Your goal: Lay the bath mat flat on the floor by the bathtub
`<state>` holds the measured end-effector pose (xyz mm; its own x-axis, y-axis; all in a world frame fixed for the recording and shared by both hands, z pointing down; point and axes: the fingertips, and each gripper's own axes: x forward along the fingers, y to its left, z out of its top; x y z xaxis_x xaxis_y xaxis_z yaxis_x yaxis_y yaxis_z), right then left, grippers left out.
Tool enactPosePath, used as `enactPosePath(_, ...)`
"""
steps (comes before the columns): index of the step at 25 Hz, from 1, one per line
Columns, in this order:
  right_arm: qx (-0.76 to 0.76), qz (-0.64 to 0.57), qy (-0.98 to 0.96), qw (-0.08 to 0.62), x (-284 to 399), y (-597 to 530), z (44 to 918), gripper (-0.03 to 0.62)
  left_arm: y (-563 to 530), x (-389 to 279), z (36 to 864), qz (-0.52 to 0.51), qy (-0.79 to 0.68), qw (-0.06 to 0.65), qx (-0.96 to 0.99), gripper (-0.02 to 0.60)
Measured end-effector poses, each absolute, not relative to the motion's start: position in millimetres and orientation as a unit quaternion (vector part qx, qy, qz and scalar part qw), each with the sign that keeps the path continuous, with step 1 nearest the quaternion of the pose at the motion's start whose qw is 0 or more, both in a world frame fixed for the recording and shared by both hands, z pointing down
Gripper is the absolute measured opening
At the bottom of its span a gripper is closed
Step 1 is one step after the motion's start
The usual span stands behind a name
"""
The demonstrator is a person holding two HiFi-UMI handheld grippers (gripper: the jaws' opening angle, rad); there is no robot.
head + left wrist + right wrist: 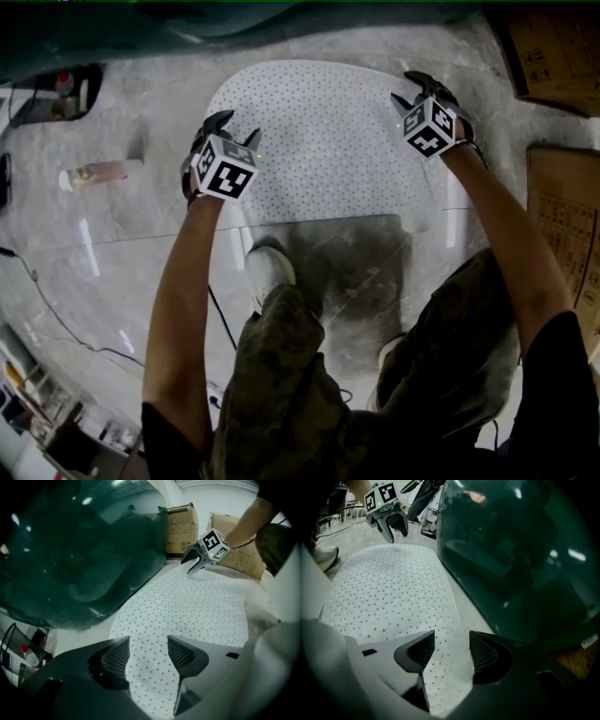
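Note:
The white dotted bath mat (323,141) lies spread on the pale floor beside the dark green bathtub (187,28). My left gripper (234,127) is over the mat's left edge and my right gripper (412,89) over its far right corner. In the left gripper view the jaws (147,656) are opening, and the mat (187,602) shows in the gap without the pads pressing on it. The right gripper's jaws (451,653) are opening too, with the mat (389,592) lying under the gap next to the tub wall (515,559).
Cardboard boxes (553,56) stand at the right, with another (567,216) nearer. A small bottle (94,174) lies on the floor at the left, and a thin cable (56,319) runs there. The person's shoe (270,272) rests just behind the mat.

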<state>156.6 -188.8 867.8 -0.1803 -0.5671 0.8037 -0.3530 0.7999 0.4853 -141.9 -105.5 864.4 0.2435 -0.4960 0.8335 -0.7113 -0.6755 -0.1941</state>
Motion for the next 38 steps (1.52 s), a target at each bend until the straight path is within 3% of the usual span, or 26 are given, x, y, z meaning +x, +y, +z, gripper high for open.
enactPosePath(10, 0.315, -0.101, -0.757, 0.563, 167, -186, 863, 0.258, -94, -140, 870, 0.482, -0.380, 0.118, 0.780, 0.259)
enactPosePath(17, 0.338, -0.037, -0.759, 0.555, 196, -179, 863, 0.266, -83, -126, 873, 0.485, -0.375, 0.122, 0.781, 0.264)
enactPosePath(23, 0.349, 0.105, -0.768, 0.527, 233, -158, 870, 0.291, -60, -112, 878, 0.484, -0.358, 0.131, 0.787, 0.267)
enactPosePath(30, 0.314, 0.207, -0.780, 0.499, 273, -89, 882, 0.295, -15, -94, 893, 0.423, -0.365, 0.216, 0.801, 0.275)
enactPosePath(38, 0.398, 0.364, -0.753, 0.376, 294, -80, 900, 0.295, 2, -74, 910, 0.368, -0.384, 0.280, 0.799, 0.275)
